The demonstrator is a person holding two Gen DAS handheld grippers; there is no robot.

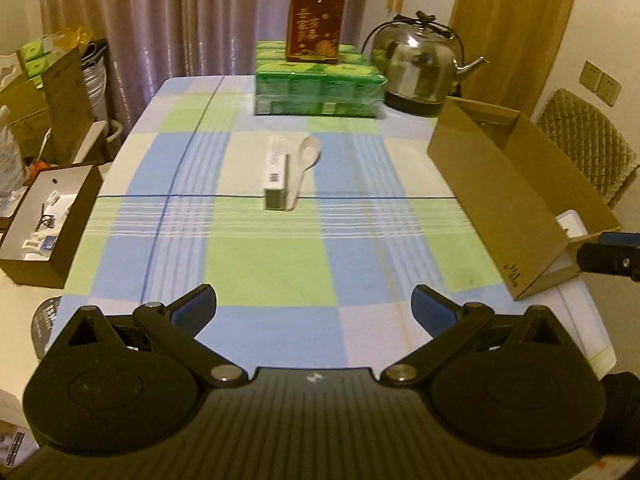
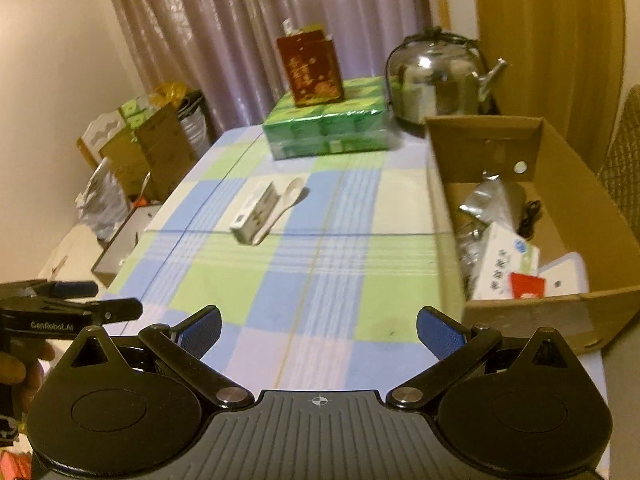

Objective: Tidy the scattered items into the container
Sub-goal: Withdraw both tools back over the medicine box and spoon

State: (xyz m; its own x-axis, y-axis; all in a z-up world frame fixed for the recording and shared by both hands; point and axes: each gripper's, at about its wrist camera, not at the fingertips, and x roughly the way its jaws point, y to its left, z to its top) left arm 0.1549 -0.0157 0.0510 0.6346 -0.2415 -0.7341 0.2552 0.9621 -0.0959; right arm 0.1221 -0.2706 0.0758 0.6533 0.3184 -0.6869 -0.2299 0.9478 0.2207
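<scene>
Right now both grippers hang over the near end of the bench, the left gripper (image 1: 314, 306) and the right gripper (image 2: 319, 330) each with fingers wide apart and holding nothing. The small white box (image 1: 277, 176) and the white spoon (image 1: 305, 164) lie touching, mid-bench, left of the cardboard box (image 2: 560, 312). Grabbing one could knock the other away, or pinch both together.

Home dining rm: table w/ checked cloth (image 1: 256, 264), steel kettle (image 1: 420, 68), tissue packs (image 1: 320, 88), curtains (image 1: 160, 20), padded chair (image 1: 588, 140) were present.
</scene>
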